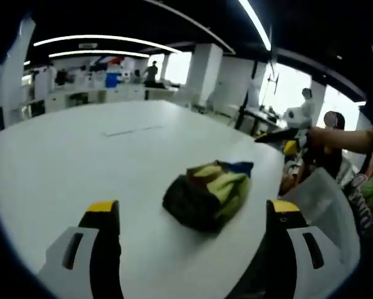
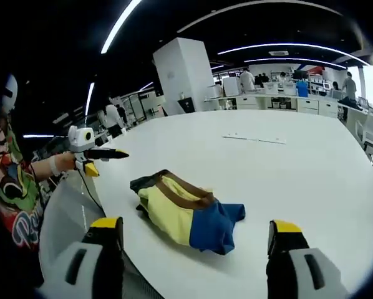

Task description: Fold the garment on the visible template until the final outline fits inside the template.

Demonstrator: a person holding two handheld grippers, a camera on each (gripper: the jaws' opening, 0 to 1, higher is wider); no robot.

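We see the garment (image 2: pixel 185 212) lying bunched on the white table (image 2: pixel 286 180), near its edge beside the person. Our right gripper (image 2: pixel 196 235) and left gripper (image 1: pixel 193 215) both have jaws spread, empty, just before the garment.

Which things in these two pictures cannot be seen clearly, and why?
- Garment: its underside is hidden by its own folds in both views.
- Template: a faint line on the table in both views; too small to tell.
- Left gripper, right gripper view: jaws too small to judge.
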